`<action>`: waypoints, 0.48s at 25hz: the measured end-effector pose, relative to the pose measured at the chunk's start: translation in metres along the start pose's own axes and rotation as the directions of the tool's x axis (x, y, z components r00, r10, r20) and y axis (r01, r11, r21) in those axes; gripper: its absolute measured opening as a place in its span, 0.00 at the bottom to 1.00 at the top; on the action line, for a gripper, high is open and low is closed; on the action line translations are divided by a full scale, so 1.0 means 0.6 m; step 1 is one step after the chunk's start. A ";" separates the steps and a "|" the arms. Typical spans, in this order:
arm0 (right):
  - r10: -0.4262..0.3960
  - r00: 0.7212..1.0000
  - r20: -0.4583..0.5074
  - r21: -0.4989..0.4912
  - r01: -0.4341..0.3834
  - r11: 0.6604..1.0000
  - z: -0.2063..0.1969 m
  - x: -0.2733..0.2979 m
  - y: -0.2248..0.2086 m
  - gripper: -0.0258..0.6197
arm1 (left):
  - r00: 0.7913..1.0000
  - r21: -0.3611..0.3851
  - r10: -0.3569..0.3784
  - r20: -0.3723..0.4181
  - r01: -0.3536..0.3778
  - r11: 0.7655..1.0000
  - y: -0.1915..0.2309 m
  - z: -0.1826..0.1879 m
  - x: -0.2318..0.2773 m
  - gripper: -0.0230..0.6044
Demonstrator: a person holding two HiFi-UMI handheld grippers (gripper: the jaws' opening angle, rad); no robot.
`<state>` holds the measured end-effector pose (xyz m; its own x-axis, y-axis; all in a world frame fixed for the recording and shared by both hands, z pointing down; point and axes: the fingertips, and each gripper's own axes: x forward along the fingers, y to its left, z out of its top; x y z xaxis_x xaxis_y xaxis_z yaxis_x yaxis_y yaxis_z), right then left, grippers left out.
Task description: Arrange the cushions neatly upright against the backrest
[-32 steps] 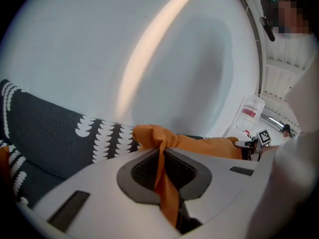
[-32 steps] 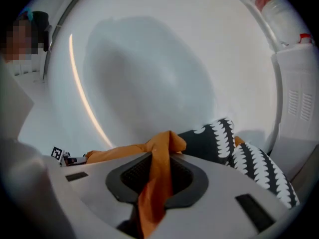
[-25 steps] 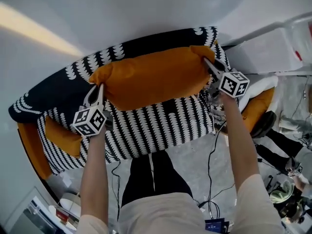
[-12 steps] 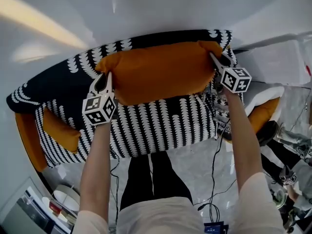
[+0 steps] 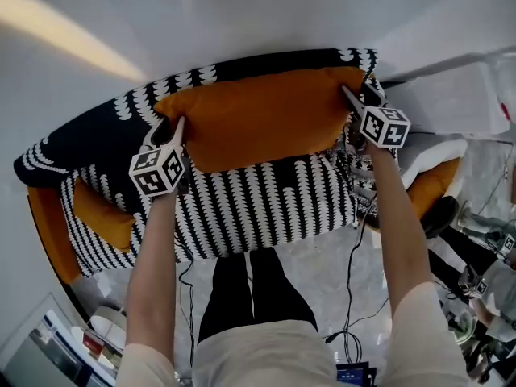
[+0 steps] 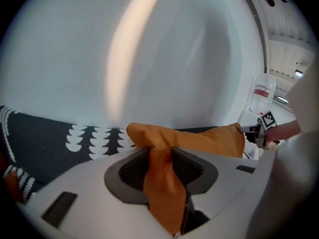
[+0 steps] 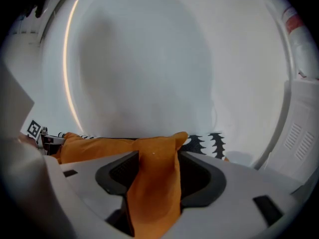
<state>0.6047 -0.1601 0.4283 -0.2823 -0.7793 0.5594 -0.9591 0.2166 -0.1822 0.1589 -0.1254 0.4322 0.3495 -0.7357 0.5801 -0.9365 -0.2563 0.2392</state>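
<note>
Left gripper point(image 6: 160, 158): jaws opening, with the left corner of the orange cushion point(image 5: 258, 123) bunched between them. The fabric still touches both pads and is pinched narrow there. Right gripper point(image 7: 157, 168): jaws opening wider, and the cushion's right corner hangs between them as a loose fold, not squeezed. In the head view both grippers are held out at the far side of the sofa, one at each end of the cushion, with the marker cubes facing up. The cushion is long and stands on its long edge at the far side of the sofa seat point(image 5: 266, 208), spanning most of the gap between the two grippers. It leans on the backrest point(image 5: 97, 135), its top edge just under the backrest's top. Seat and backrest have a black-and-white scallop print. A smaller orange cushion point(image 5: 101, 216) lies at the left end of the seat, well apart from the long one. Another orange cushion point(image 5: 431, 184) sits off the sofa's right end, beside something white. The person's legs point(image 5: 250, 297) stand at the sofa's near edge, and cables point(image 5: 351, 256) trail on the floor to the right of them. A plain white wall point(image 5: 242, 14) is beyond the backrest.
</note>
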 end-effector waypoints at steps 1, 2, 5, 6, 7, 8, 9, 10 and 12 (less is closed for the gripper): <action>-0.009 1.000 -0.004 0.002 0.009 1.000 0.002 -0.013 -0.003 0.44 | 1.000 -0.003 0.006 -0.006 -0.006 1.000 0.002 0.001 -0.007 0.27; -0.017 1.000 -0.008 0.004 0.017 1.000 0.004 -0.026 -0.004 0.44 | 1.000 -0.006 0.012 -0.009 -0.012 1.000 0.003 0.003 -0.014 0.28; -0.036 0.999 -0.023 0.031 0.037 0.999 0.004 -0.068 0.002 0.44 | 1.000 -0.018 0.028 -0.005 -0.028 0.999 0.002 0.014 -0.041 0.28; -0.040 0.999 -0.031 0.047 0.041 0.998 0.000 -0.081 0.008 0.44 | 0.999 -0.021 0.034 -0.004 -0.034 0.999 0.002 0.017 -0.052 0.28; -0.039 0.998 -0.041 0.064 0.041 0.997 -0.005 -0.093 0.018 0.44 | 0.999 -0.024 0.040 -0.006 -0.041 0.999 0.002 0.019 -0.064 0.28; -0.033 0.998 -0.052 0.082 0.037 0.996 -0.012 -0.105 0.030 0.43 | 0.999 -0.029 0.047 -0.010 -0.047 0.998 0.001 0.021 -0.078 0.28; -0.024 0.998 -0.061 0.101 0.030 0.994 -0.018 -0.119 0.044 0.40 | 0.999 -0.034 0.052 -0.014 -0.052 0.998 -0.002 0.022 -0.094 0.28; -0.012 0.998 -0.065 0.119 0.020 0.993 -0.022 -0.134 0.060 0.35 | 0.998 -0.038 0.056 -0.019 -0.056 0.998 -0.008 0.022 -0.111 0.28; 0.019 0.998 -0.062 0.148 -0.009 0.989 -0.025 -0.166 0.093 0.23 | 0.998 -0.043 0.058 -0.030 -0.059 0.997 -0.024 0.021 -0.149 0.28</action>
<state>0.5789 -0.0613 0.3745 -0.3009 -0.7371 0.6051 -0.9428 0.1346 -0.3048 0.1409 -0.0642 0.3671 0.2951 -0.7305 0.6159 -0.9536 -0.1852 0.2372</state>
